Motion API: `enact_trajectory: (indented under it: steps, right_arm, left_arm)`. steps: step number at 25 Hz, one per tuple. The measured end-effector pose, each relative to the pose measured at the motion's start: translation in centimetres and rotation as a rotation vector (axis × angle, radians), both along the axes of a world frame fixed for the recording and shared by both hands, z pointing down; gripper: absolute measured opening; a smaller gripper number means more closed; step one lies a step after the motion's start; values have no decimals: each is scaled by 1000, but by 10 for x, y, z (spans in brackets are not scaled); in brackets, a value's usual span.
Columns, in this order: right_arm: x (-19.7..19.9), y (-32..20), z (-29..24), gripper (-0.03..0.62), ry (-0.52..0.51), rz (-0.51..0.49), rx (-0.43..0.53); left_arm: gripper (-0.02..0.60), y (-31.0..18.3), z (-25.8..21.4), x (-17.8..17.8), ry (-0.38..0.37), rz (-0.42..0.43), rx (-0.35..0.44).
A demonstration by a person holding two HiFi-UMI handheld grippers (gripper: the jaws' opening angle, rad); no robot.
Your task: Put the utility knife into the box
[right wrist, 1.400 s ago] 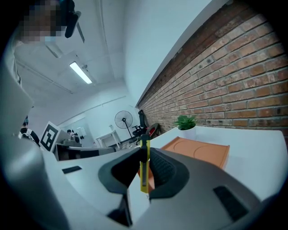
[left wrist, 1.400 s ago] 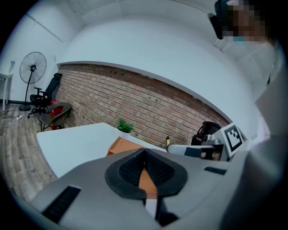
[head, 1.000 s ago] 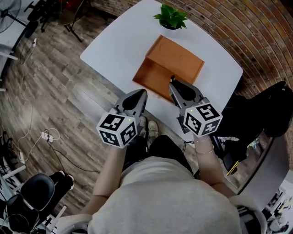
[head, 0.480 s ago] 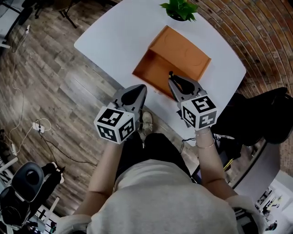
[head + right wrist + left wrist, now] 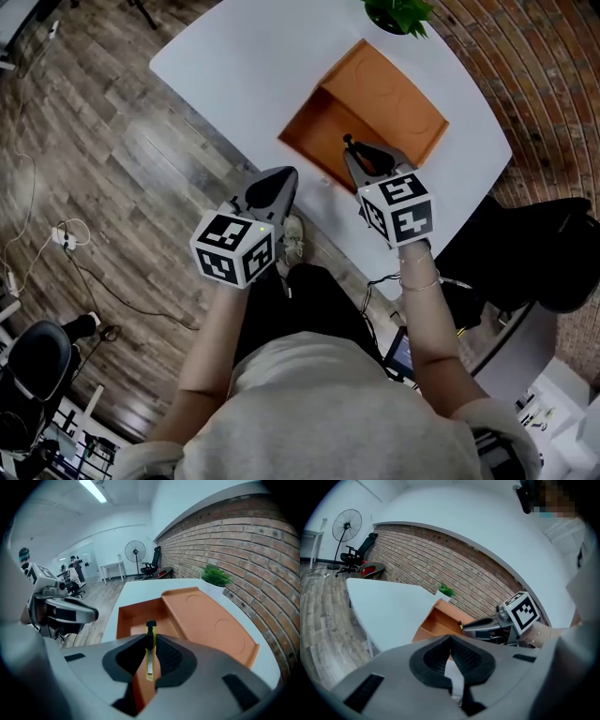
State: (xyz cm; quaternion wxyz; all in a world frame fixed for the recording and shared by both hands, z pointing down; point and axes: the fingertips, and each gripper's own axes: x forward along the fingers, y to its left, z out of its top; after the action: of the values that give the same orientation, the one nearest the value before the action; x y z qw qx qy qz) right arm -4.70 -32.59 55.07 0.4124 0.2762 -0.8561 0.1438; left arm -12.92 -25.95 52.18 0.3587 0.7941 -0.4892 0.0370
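**Counter** [image 5: 244, 56], white: lying below and ahead of both claws, carrying the box.

**Box** [image 5: 323, 131], orange: sitting open just under the R claw [image 5: 150, 638], lid lying flat beyond it, prob. so the knife can go straight in.

**Plant** [image 5: 398, 14]: standing past the box, well clear of the claws.

**L claw** [image 5: 451, 641]: closed, gripping nothing, hanging beside the R claw near the counter's edge, likely keeping out of the way.

**Utility knife** [image 5: 150, 657], yellow: R claw is pinching it edge-on betw. its pads, tip pointing over the tray. Not yet in the box.
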Motion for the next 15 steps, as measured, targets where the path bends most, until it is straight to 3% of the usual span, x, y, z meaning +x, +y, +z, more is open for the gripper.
enact_trajectory:
  steps: [4,15]
  right_arm:
    - [-4,-9,18,64,81,-5,-10]
    - [-12,-11,50,64,168,-20,-95]
  left_arm:
    - [6,-2,12,-2,5,9,-16]
    - [6,-5,26,-5,41,8,-41]
